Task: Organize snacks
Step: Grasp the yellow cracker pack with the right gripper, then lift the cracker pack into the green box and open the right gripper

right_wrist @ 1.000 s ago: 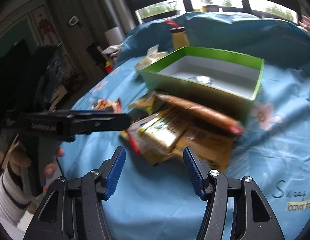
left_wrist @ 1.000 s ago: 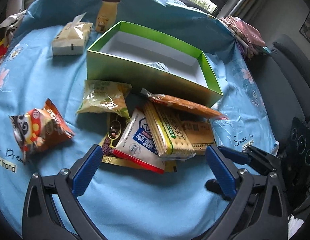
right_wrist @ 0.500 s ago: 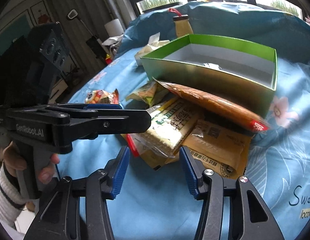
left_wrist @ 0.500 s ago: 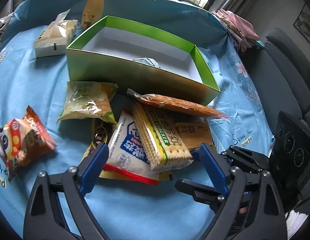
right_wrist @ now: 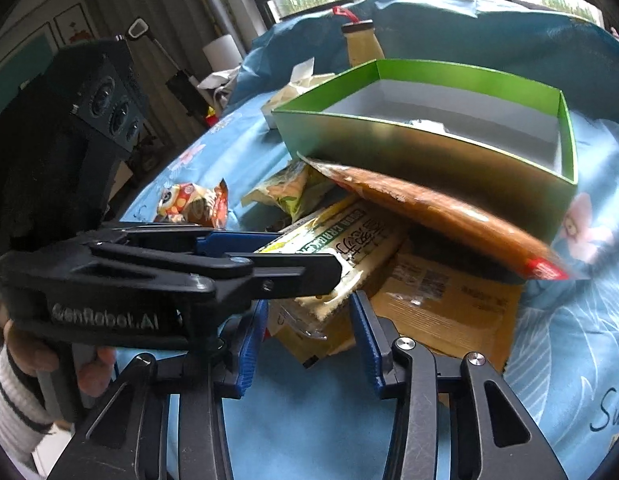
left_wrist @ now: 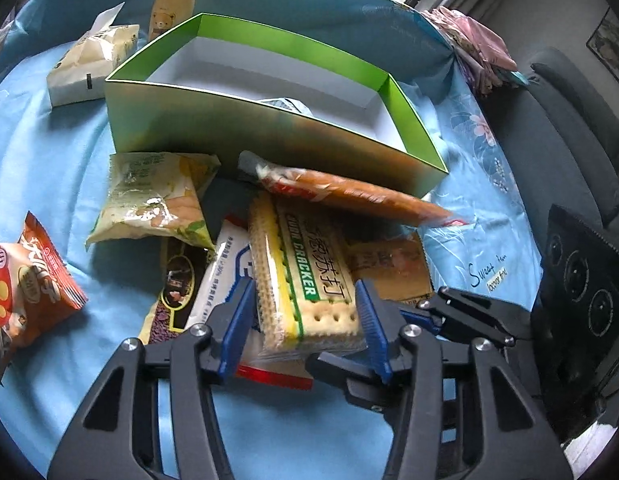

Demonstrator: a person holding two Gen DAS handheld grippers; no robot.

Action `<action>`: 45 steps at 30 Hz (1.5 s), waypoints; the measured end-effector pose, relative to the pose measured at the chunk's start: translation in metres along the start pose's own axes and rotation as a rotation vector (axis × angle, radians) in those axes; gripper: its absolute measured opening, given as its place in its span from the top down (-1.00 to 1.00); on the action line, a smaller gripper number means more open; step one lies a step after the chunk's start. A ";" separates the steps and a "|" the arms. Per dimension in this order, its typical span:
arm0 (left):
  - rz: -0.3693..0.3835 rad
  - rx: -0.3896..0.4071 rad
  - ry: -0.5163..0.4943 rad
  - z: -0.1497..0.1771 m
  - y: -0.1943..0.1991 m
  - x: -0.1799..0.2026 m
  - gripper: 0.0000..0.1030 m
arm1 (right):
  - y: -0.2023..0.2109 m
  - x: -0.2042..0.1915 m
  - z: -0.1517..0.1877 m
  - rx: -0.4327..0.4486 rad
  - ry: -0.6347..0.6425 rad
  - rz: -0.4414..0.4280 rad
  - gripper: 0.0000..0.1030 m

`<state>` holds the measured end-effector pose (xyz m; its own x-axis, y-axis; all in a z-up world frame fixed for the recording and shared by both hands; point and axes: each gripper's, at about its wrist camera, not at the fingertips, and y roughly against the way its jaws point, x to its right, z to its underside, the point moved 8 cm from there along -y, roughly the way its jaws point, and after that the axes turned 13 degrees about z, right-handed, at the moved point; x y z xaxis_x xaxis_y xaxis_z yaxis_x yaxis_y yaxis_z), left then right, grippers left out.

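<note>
Crackers, a clear-wrapped pack (left_wrist: 309,280) with a green "CRACKER" label and pale dimpled biscuits, sit between the blue pads of my left hand-held gripper (left_wrist: 305,320), whose jaws have just been closing around its near end, though I cannot tell if they press it yet. My right hand-held gripper (right_wrist: 307,336) has been narrowing too, its pads either side of the crumpled wrapper edges of the pile. Beyond lie an orange packet (left_wrist: 349,192), a yellow-green bag (left_wrist: 153,200) and the green box (left_wrist: 269,128) on the blue-clothed surface (left_wrist: 61,152).
</note>
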<state>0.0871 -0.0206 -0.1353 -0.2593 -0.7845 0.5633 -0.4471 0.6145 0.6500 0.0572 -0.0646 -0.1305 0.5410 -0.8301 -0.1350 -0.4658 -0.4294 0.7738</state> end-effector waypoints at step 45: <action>-0.050 0.201 -0.146 -0.037 0.074 0.063 0.23 | 0.088 -0.025 -0.044 0.239 0.047 -0.014 0.29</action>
<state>0.0693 -0.0216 -0.0325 -0.3470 -0.8263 0.4437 -0.6198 0.5571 0.5527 0.0332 -0.0657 -0.0314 0.5779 -0.8084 -0.1120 -0.6074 -0.5177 0.6025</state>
